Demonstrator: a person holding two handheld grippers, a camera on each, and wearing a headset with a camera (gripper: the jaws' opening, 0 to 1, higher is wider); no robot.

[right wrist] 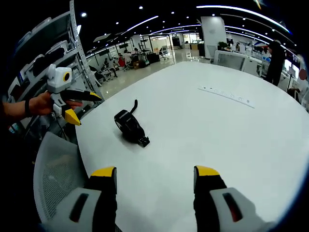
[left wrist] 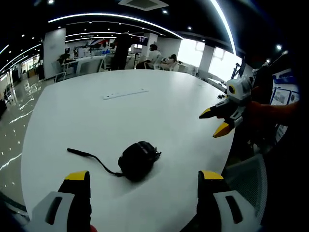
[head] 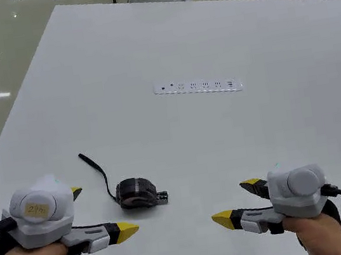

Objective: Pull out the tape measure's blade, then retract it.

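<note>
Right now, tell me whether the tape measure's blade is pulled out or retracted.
Retracted: the tape measure lies compact on the white table, with no blade stretching out from its case.

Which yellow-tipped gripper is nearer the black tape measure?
The left gripper, lower left in the head view: the black round tape measure lies just past its open jaws; the right gripper sits farther off across bare white table.

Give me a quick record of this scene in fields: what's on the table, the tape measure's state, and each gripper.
surface: white table
tape measure: black, lying on the table, blade not drawn out
strap: black, trailing from the case
power strip: white, farther back
left gripper: open, holding nothing, close to the tape measure
right gripper: open, holding nothing
</note>
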